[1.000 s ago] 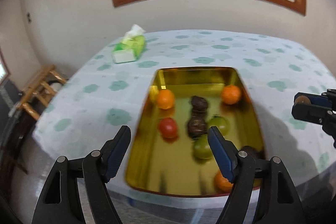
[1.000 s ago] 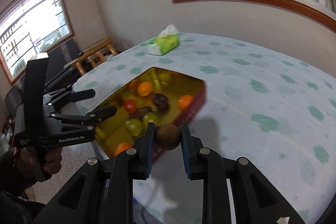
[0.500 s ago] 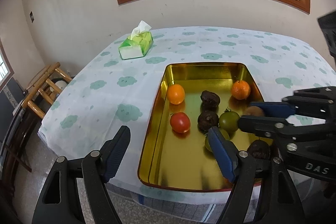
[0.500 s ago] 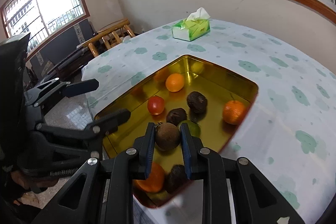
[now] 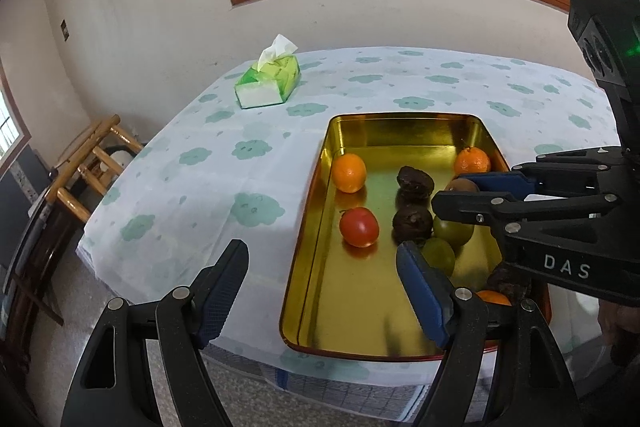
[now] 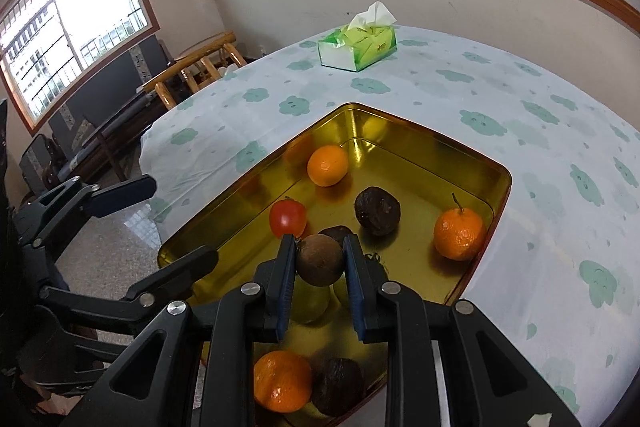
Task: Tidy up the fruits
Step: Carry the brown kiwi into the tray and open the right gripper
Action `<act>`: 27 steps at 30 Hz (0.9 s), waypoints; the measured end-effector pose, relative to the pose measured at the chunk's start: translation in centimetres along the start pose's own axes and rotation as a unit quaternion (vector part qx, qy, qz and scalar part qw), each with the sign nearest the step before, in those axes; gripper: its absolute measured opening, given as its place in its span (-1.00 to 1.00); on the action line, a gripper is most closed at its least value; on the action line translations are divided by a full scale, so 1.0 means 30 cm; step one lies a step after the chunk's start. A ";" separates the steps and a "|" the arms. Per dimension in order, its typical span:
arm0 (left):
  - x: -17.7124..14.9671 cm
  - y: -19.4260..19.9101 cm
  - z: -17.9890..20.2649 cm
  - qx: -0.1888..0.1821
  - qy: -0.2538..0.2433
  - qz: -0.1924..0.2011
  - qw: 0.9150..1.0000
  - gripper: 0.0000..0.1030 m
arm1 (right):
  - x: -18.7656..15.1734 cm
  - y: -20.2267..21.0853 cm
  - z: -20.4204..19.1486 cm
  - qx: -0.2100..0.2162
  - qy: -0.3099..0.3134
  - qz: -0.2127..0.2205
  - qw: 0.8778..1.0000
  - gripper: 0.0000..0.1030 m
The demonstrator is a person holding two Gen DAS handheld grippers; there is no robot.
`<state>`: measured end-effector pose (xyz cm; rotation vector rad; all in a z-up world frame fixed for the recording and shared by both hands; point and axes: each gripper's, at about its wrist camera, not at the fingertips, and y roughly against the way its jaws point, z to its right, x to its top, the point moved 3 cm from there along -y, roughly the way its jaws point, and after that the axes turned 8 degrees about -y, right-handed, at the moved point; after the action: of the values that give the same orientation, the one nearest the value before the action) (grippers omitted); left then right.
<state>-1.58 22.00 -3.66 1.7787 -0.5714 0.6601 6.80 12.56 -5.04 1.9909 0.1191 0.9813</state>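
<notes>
A gold metal tray sits on the table and holds oranges, a red tomato, dark wrinkled fruits and green fruits. My right gripper is shut on a brown kiwi and holds it above the tray's middle; it also shows in the left wrist view. My left gripper is open and empty above the tray's near left edge.
A green tissue pack lies at the table's far left. The table has a white cloth with green clouds. Wooden chairs stand left of the table, and a wall with a window is behind.
My right gripper has carried the kiwi from beside the tray to over its middle. The left gripper stays open and has shifted slightly left.
</notes>
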 end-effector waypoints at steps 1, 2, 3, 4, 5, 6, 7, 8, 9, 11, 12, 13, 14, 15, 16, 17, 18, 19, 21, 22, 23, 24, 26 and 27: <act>-0.002 -0.001 -0.004 -0.002 0.002 -0.001 1.000 0.49 | 0.004 -0.004 0.002 -0.002 -0.002 0.000 1.000 -0.55; -0.002 -0.003 -0.006 -0.002 0.003 -0.002 1.000 0.49 | 0.007 -0.007 0.005 -0.004 -0.003 0.000 1.000 -0.56; -0.003 -0.003 -0.009 -0.001 0.003 -0.002 1.000 0.49 | 0.010 -0.011 0.007 -0.005 -0.004 0.000 1.000 -0.56; -0.004 -0.003 -0.011 0.001 0.003 -0.002 1.000 0.49 | 0.013 -0.015 0.011 -0.007 -0.005 0.000 1.000 -0.56; -0.004 -0.004 -0.012 0.000 0.004 -0.001 1.000 0.49 | 0.016 -0.019 0.014 -0.008 -0.007 0.000 1.000 -0.55; -0.005 -0.005 -0.012 -0.002 0.005 -0.001 1.000 0.49 | 0.020 -0.021 0.017 -0.011 -0.009 0.001 1.000 -0.55; -0.005 -0.005 -0.013 -0.001 0.005 -0.001 1.000 0.49 | 0.022 -0.024 0.018 -0.012 -0.010 0.001 1.000 -0.55; -0.005 -0.005 -0.013 0.001 0.004 -0.002 1.000 0.49 | 0.026 -0.025 0.020 -0.013 -0.011 0.002 1.000 -0.54; -0.005 -0.005 -0.014 0.004 0.005 -0.002 1.000 0.49 | 0.030 -0.025 0.020 -0.015 -0.012 0.005 1.000 -0.54; -0.006 -0.004 -0.017 0.009 0.006 0.001 1.000 0.49 | 0.038 -0.024 0.020 -0.018 -0.012 0.011 1.000 -0.53; -0.006 -0.002 -0.019 0.011 0.007 0.002 1.000 0.49 | 0.043 -0.023 0.020 -0.017 -0.013 0.013 1.000 -0.51; -0.007 -0.001 -0.022 0.011 0.008 0.002 1.000 0.50 | 0.048 -0.020 0.019 -0.016 -0.015 0.016 1.000 -0.48; -0.006 0.000 -0.023 0.010 0.009 0.001 1.000 0.50 | 0.053 -0.014 0.017 -0.018 -0.015 0.022 0.999 -0.42; -0.007 0.002 -0.024 0.010 0.010 0.000 1.000 0.50 | 0.057 -0.008 0.014 -0.021 -0.013 0.027 0.999 -0.37; -0.006 0.004 -0.025 0.011 0.011 0.001 1.000 0.50 | 0.060 0.005 0.011 -0.025 -0.011 0.036 0.999 -0.36; -0.006 0.005 -0.027 0.012 0.011 0.001 1.000 0.51 | 0.061 0.016 0.007 -0.028 -0.010 0.042 0.999 -0.34; -0.005 0.006 -0.028 0.012 0.012 -0.002 1.000 0.52 | 0.062 0.033 0.001 -0.036 -0.006 0.052 0.998 -0.31; -0.005 0.007 -0.031 0.009 0.013 -0.006 1.000 0.53 | 0.061 0.050 -0.003 -0.044 -0.003 0.061 0.997 -0.28; 0.000 0.016 -0.037 0.004 0.019 0.000 1.000 0.54 | 0.057 0.091 -0.012 -0.065 0.001 0.086 0.994 -0.02; 0.001 0.022 -0.041 0.002 0.021 0.005 1.000 0.54 | 0.051 0.124 -0.018 -0.081 0.004 0.105 0.991 0.08; 0.003 0.030 -0.044 -0.001 0.023 0.009 1.000 0.55 | 0.046 0.149 -0.025 -0.089 0.006 0.120 0.989 0.26; 0.008 0.038 -0.045 -0.006 0.025 0.013 1.000 0.56 | 0.036 0.184 -0.034 -0.099 0.009 0.140 0.985 0.42; 0.014 0.052 -0.048 -0.007 0.029 0.020 0.999 0.56 | 0.020 0.240 -0.050 -0.122 0.014 0.172 0.977 0.60; 0.017 0.058 -0.049 -0.008 0.030 0.024 0.999 0.56 | 0.012 0.264 -0.057 -0.129 0.016 0.185 0.974 0.66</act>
<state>-2.60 22.88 -1.75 1.7294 -0.5782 0.7381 3.71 9.09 1.61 1.7890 -0.3582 1.1965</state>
